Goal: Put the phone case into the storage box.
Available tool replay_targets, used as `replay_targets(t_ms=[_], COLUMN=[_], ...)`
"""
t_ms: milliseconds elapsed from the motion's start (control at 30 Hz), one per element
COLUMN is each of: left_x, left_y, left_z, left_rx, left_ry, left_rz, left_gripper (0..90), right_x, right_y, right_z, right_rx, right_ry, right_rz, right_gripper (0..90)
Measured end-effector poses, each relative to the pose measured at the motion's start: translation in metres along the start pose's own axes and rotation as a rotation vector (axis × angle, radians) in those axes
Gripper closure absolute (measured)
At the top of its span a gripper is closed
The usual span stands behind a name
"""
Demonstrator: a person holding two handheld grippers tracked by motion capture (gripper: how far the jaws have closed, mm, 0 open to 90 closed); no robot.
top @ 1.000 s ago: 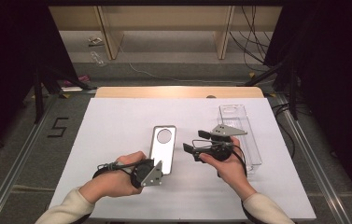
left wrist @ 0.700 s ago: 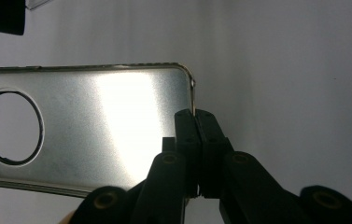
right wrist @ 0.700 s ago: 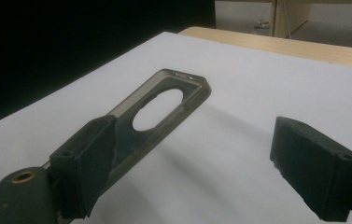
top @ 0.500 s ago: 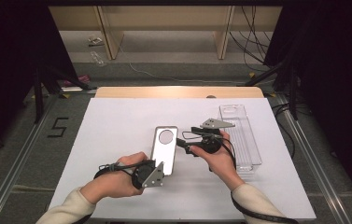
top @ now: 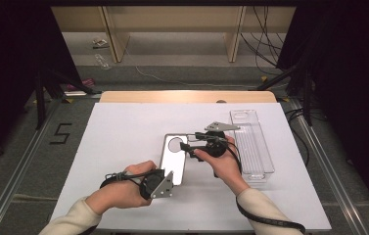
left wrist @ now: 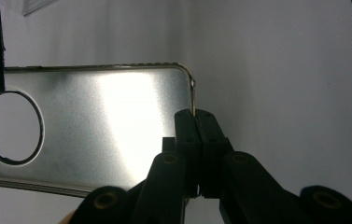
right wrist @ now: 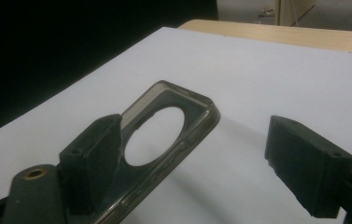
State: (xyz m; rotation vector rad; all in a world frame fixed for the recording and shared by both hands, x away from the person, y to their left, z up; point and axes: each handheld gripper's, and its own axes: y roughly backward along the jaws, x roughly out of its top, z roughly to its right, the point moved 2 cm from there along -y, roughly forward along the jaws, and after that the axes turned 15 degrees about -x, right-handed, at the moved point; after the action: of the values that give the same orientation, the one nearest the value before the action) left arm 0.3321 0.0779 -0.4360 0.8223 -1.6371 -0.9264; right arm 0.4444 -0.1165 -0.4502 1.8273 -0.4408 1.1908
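Plainly unbranded phone case (top: pixel 173 159): left claw (top: pixel 168 182) clamps edge; right claw (top: pixel 188 146) wide; floor marking "5" (top: pixel 60 133).

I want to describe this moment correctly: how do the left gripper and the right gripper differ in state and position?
The left gripper has its jaws pressed together at the near edge of the phone case; the right gripper has its jaws wide apart beside the case's round hole. Left works at the near end, right at the far end. Both are hand-held.

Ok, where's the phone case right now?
In the high view the phone case lies mid-table, left of the clear tray, its near end pinched by the left gripper.
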Motion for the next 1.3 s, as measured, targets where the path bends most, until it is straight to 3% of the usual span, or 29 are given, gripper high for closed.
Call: replay_targets(t_ms=[600,1300], left_x=[0.0,-0.001], left_y=[0.0,-0.016], left_z=[0.001,0.001], left_rx=[0.001,-0.018], left_ry=[-0.002,0.004], left_rz=[0.0,-0.017], left_gripper=[88.6,88.8], right_x=[-0.001,0.008], right_y=[-0.004,0.005], right_z=[0.0,-0.01], right_rx=[0.061,0.053], right_ry=[-0.018,-0.071], right_rz=[-0.03,-0.024], right_gripper=[53.6,70.6])
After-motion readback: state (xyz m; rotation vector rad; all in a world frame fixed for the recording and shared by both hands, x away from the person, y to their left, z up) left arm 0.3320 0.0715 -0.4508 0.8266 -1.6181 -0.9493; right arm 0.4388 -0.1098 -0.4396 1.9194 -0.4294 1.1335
